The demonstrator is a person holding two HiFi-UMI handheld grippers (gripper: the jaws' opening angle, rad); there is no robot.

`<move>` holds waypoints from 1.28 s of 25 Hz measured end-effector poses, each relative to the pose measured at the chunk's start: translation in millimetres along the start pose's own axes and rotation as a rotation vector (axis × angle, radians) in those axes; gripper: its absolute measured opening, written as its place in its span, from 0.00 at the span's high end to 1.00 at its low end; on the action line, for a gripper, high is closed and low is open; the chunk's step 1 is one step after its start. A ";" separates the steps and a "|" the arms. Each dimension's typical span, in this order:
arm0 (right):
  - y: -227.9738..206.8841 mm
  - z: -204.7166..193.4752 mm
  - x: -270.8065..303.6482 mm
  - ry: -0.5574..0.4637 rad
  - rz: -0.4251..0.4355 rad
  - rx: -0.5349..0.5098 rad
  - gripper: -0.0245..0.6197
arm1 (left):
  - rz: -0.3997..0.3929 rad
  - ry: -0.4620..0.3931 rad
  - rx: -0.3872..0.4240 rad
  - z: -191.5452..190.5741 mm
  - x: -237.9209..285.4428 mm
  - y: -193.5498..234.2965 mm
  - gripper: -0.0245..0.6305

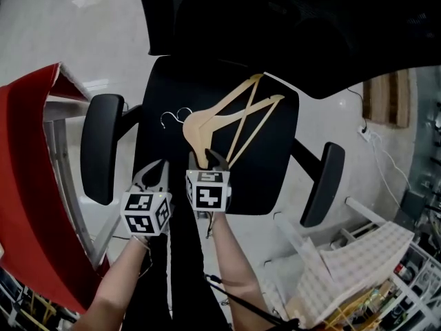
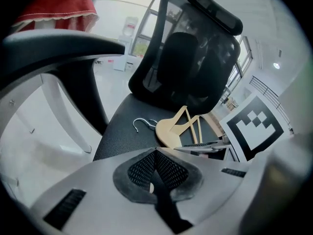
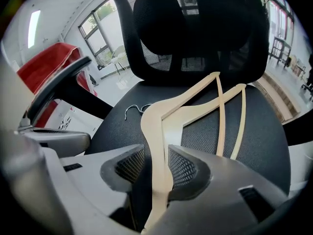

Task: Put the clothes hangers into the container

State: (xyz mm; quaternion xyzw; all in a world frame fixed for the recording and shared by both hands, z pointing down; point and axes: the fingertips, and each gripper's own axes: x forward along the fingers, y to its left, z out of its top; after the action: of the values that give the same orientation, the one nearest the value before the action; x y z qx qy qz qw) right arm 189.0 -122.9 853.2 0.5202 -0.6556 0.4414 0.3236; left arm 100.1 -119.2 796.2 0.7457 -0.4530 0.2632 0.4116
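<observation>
Your right gripper (image 3: pixel 155 163): jaws apart around a smooth wooden hanger (image 3: pixel 155 124) arm | left gripper (image 2: pixel 155 168): jaws together | mesh seat (image 1: pixel 272 171): open room at hanger's 4 o'clock.

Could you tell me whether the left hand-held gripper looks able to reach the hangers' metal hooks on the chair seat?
Probably yes: the hooks lie bare on the seat ahead of the left hand-held gripper.
</observation>
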 end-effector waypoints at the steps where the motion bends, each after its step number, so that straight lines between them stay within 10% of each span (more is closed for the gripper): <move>1: 0.6 0.5 2.1 0.005 0.003 -0.001 0.75 | 0.001 0.002 -0.002 -0.8 1.5 2.0 0.96; 32: 21.6 -13.0 35.4 0.119 -0.058 -0.021 0.79 | 0.012 0.050 -0.066 -32.2 -1.2 38.4 0.96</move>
State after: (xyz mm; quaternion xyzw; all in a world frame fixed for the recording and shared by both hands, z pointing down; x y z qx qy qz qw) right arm 158.7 -123.5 884.5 0.5085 -0.6244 0.4549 0.3804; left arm 64.6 -100.9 826.5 0.7223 -0.4554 0.2690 0.4455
